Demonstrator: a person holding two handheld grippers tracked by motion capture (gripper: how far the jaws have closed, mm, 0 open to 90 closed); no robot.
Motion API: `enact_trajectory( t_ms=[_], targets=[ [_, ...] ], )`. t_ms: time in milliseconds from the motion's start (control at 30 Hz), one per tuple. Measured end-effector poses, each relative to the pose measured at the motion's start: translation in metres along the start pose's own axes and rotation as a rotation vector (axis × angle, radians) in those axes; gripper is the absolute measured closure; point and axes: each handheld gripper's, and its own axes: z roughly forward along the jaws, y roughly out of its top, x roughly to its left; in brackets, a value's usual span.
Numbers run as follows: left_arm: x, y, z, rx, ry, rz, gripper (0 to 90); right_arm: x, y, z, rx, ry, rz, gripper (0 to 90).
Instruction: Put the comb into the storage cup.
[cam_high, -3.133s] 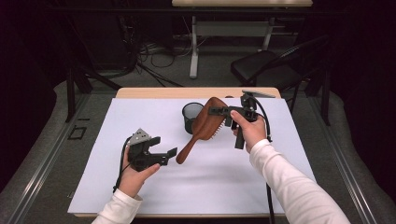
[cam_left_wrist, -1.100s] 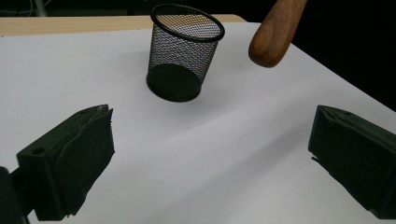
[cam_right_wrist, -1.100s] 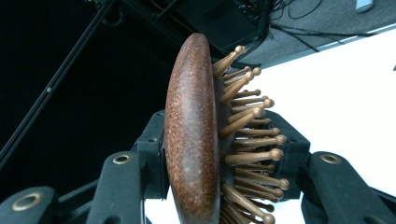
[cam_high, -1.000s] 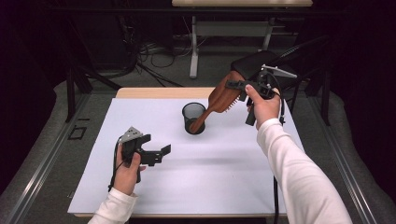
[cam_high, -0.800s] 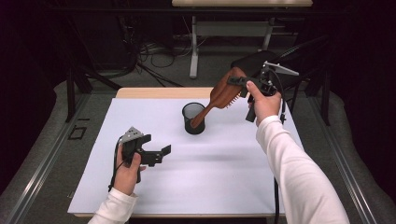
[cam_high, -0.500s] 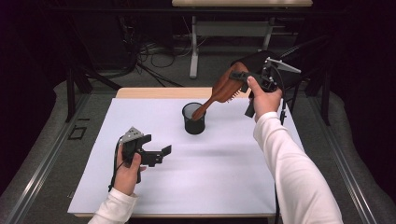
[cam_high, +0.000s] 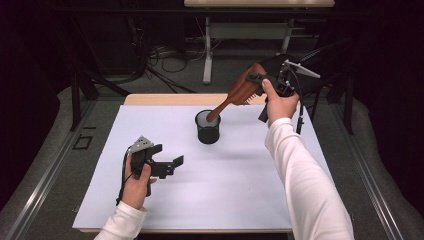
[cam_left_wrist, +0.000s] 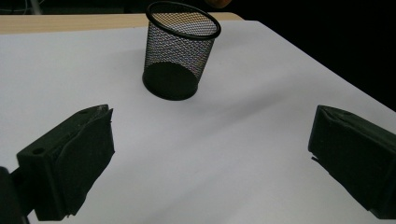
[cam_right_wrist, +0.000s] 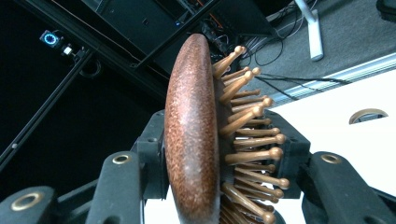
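Note:
A brown wooden hairbrush (cam_high: 239, 94) hangs tilted in the air, its handle end down inside the rim of the black mesh cup (cam_high: 208, 128). My right gripper (cam_high: 259, 80) is shut on the brush head, held high at the table's far right. In the right gripper view the brush head (cam_right_wrist: 194, 135) stands edge-on between the jaws, wooden pins pointing right. My left gripper (cam_high: 172, 164) rests low at the near left, open with nothing between its fingers. In the left gripper view the mesh cup (cam_left_wrist: 180, 51) stands upright ahead of the open jaws.
A white sheet (cam_high: 235, 185) covers the table; the wooden table edge (cam_high: 160, 99) shows at the back. Table legs and cables (cam_high: 210, 45) lie on the floor beyond. A round hole (cam_right_wrist: 367, 115) sits in the table surface in the right gripper view.
The right hand lifted the brush off the table, raised it up and to the right, and tipped it handle-down; the handle end has come down into the cup. The left gripper drifted slightly left, then held still.

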Motion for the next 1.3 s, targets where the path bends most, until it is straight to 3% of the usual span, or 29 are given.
enact_trajectory(
  t_ms=[300, 1300],
  targets=[
    [0.000, 0.000, 0.001, 0.002, -0.001, -0.002, 0.5, 0.000, -0.002, 0.005, -0.022, -0.019, -0.005, 49.0],
    [0.001, -0.001, 0.000, 0.002, -0.003, -0.006, 0.5, 0.004, -0.024, 0.041, 0.019, -0.060, -0.071, 49.0]
  ],
)
